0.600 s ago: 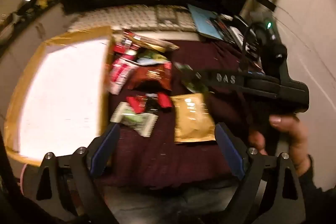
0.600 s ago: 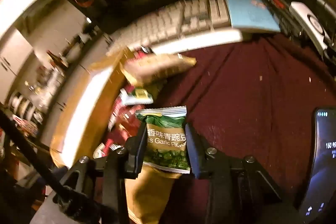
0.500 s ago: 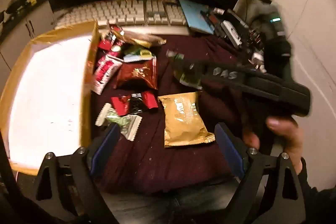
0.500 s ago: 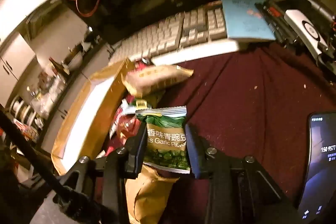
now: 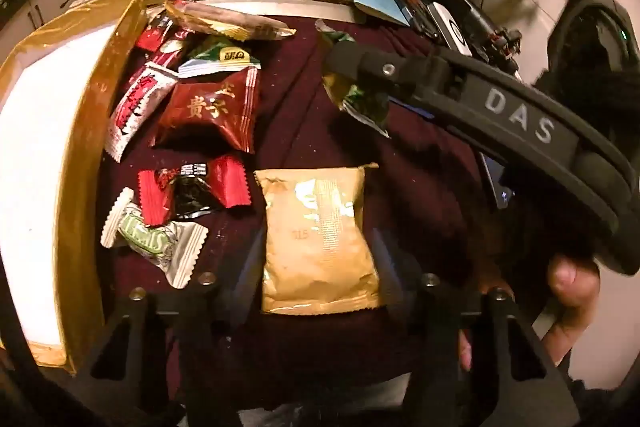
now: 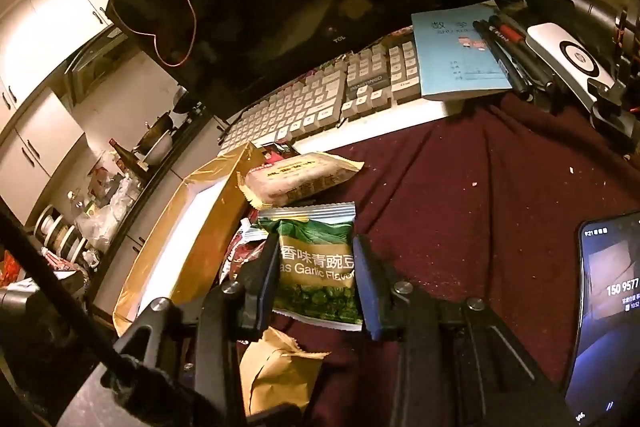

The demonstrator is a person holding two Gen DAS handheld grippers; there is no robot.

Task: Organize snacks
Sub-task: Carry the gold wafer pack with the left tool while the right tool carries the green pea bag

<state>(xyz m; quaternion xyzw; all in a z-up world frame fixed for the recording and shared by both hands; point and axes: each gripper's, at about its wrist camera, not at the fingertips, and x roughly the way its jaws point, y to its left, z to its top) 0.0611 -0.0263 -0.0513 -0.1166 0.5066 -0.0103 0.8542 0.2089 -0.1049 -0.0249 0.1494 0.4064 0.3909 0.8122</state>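
While box [image 5: 100, 131] sits far left beside the snack pile, left gripper [image 5: 316, 267] straddles gold packet [image 5: 316, 235], jaws wide, gripping nothing; right gripper [image 6: 316, 279] pinches green pea packet [image 6: 316, 267] by its sides, lifted. Slick foil could slip out mid-carry.

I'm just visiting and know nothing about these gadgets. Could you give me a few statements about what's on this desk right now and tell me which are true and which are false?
1. The right gripper is clamped on a green garlic-flavour pea packet. True.
2. The left gripper holds the gold foil pouch. False: its jaws stand open on either side of the pouch, which lies on the dark red cloth.
3. The gold-edged cardboard box already holds several snacks. False: only its bare white inside shows.
4. A beige keyboard lies behind the snacks. True.
5. The blue booklet lies inside the box. False: it rests on the keyboard's end.
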